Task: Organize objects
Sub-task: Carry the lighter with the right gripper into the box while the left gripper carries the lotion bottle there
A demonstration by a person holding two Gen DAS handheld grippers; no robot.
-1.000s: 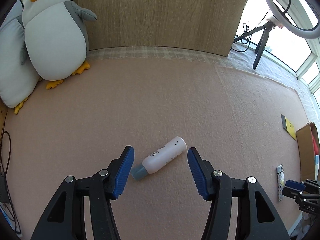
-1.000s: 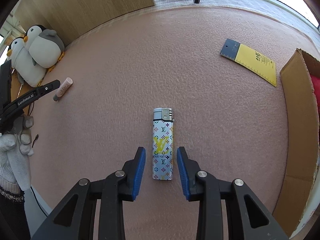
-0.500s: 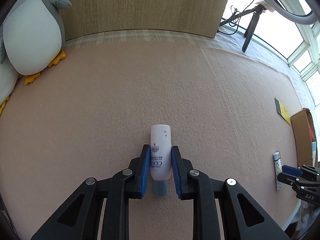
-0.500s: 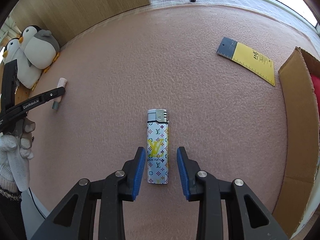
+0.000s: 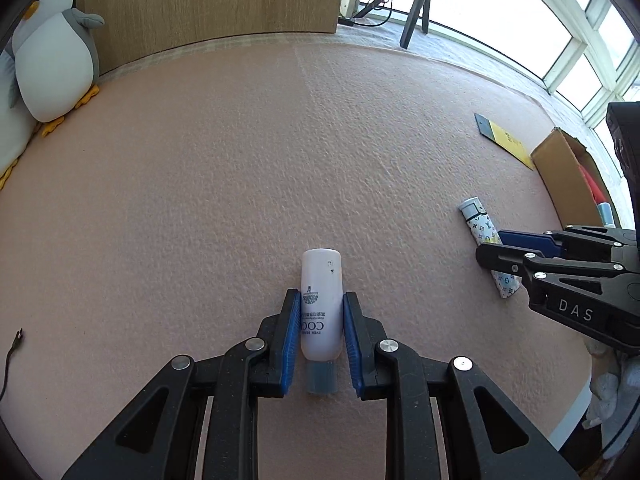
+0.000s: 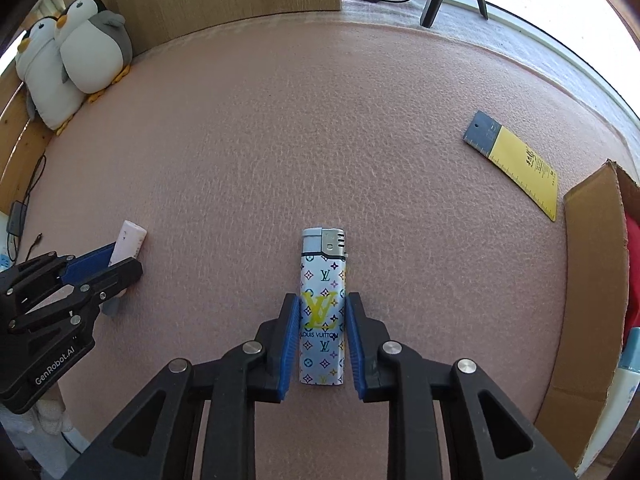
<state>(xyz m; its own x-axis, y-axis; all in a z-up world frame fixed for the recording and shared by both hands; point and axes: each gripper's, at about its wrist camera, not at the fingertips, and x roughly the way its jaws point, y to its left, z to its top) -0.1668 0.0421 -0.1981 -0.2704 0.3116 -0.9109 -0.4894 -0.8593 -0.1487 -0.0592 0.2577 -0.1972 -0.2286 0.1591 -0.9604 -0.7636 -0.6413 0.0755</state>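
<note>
I see my left gripper (image 5: 322, 330) closed to a narrow gap, both blue pads pressed against the sides of the white lotion tube (image 5: 321, 308), which lies flat on the pink felt mat (image 5: 240, 160) with its grey-blue cap toward me and its rounded end pointing away. My right gripper (image 6: 322, 336) is just as narrow, its pads against the flanks of the monogram-print lighter (image 6: 323, 304); the lighter lies flat on the mat too, silver metal head pointing away from me, yellow logo across its middle.

Going from large to small around them: the open cardboard box (image 6: 592, 280) sits at the mat's right edge, and I can make out something red (image 6: 632, 276) inside, plus a white and pale blue container (image 6: 624, 384) nearer me, though I cannot tell what either is. Two plush penguins (image 6: 80, 60) lean against the wooden panel at the far left corner. A yellow and dark blue ruler (image 6: 516, 164) lies flat between the lighter and the box, well apart from the lighter and close to the box's flap
</note>
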